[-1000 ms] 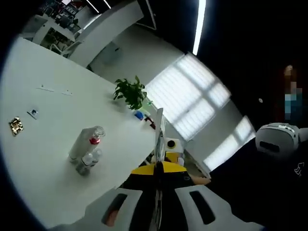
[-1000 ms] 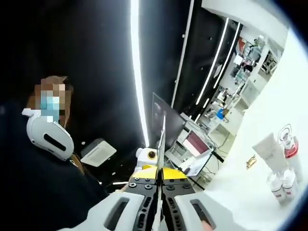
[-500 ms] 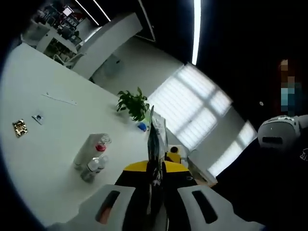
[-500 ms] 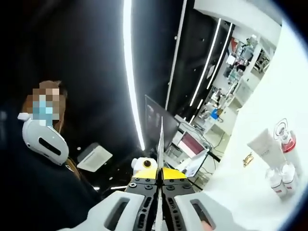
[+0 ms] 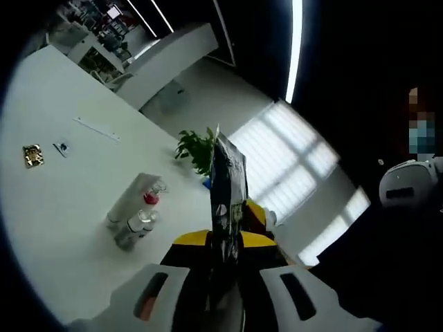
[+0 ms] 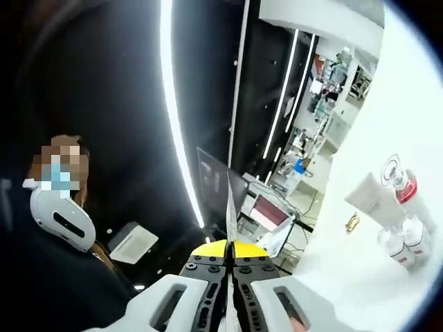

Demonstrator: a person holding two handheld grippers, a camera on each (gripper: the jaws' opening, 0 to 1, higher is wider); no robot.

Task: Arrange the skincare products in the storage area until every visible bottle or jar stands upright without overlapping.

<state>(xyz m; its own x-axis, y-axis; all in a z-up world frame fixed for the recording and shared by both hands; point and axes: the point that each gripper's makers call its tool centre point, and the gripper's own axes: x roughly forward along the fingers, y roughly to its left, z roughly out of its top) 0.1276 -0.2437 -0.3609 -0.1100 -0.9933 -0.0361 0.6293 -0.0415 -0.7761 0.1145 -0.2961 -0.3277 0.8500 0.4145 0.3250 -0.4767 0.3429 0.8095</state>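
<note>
Left gripper view: left gripper point(image 5: 223, 228) pinches dark sachet point(image 5: 227, 181), print unreadable; right gripper point(image 6: 230, 228) pinches thin sheet point(image 6: 230, 202); tube point(image 6: 372, 202), bottles point(image 6: 407, 237) labels illegible.

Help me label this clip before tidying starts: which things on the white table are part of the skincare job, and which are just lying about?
Job: white tube, red-capped bottle, two small clear bottles, clustered together.

Lying about: gold item, small tag, potted plant, blue object.
</note>
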